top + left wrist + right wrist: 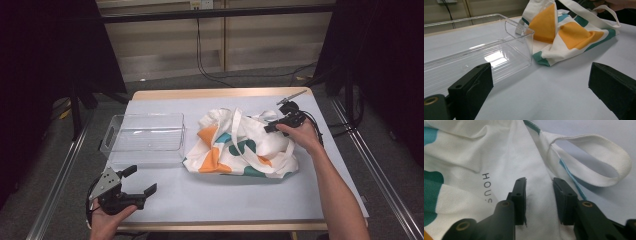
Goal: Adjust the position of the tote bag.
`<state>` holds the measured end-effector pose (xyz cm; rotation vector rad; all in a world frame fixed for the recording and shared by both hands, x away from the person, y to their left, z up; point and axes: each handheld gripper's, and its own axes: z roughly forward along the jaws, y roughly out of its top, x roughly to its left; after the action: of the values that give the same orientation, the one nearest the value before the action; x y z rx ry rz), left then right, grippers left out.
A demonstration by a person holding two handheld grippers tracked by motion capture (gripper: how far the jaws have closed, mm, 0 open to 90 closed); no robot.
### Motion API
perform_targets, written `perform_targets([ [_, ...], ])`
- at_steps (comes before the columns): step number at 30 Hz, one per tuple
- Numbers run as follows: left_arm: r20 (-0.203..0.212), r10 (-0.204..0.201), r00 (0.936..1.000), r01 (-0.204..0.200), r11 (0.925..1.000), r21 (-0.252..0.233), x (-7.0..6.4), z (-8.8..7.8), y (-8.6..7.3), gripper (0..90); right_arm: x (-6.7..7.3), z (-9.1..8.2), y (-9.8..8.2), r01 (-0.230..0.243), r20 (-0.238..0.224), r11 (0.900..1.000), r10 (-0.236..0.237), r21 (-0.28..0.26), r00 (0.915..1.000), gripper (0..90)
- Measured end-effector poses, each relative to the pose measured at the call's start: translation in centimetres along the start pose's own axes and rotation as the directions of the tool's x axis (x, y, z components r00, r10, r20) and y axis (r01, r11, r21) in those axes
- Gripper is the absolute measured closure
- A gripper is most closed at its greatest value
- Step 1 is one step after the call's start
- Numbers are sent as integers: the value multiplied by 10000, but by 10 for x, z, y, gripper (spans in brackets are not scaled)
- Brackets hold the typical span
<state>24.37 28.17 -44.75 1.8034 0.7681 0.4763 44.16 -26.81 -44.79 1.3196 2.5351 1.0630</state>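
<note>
Nearest, at about seven o'clock on the table [300, 200], the left gripper [141, 180] is held in a hand [105, 222] at the near edge. Its jaws are spread wide with nothing between them, and they are pointed toward one o'clock across bare tabletop. A grey three-cornered plate [106, 181] is carried on its top.

Next out, at about ten o'clock, a clear plastic bin [145, 137] is set upright on the table, with a cut-out handle in its left end wall. In the left gripper view its near corner [530, 50] is seen just beside the bag's lower corner; whether the two touch cannot be told.

Past centre, toward one o'clock, a cloth tote bag [240, 145] is lain crumpled and flat: white fabric printed with orange and teal shapes, its white straps [235, 125] draped over it. In the right gripper view one strap loop [596, 157] is laid out on the table at two o'clock of the jaws, and dark lettering is printed on the cloth.

Farthest, at about two o'clock, the right gripper [271, 127] is held by the person's right hand [300, 134] over the bag's far right part. Its jaws are pressed down onto white cloth [539, 202] and stand a little apart, the fabric lying between the pads but not pinched.
</note>
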Motion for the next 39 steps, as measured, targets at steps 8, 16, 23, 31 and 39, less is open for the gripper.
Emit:
perform_targets([
  [8,-18,-61,10000,61,10000,-13,1,-2,0,54,4,-4,0,155,340,9993,-143,-346,9993,757],
  [16,-40,14,10000,-14,10000,30,-1,-1,0,54,9,-14,2,181,328,9967,-155,-792,9993,846],
  [23,-76,-101,9999,101,9999,5,0,-2,0,54,16,-25,-2,172,-343,9863,-231,-1638,9991,858],
  [31,-8,29,10000,-29,10000,65,-2,1,0,55,27,-37,-4,473,-611,9810,-598,-1881,9963,861],
  [39,32,-91,10000,91,10000,7,-1,-1,0,55,49,-43,-4,1048,-962,9755,-1252,-1933,9875,865],
])
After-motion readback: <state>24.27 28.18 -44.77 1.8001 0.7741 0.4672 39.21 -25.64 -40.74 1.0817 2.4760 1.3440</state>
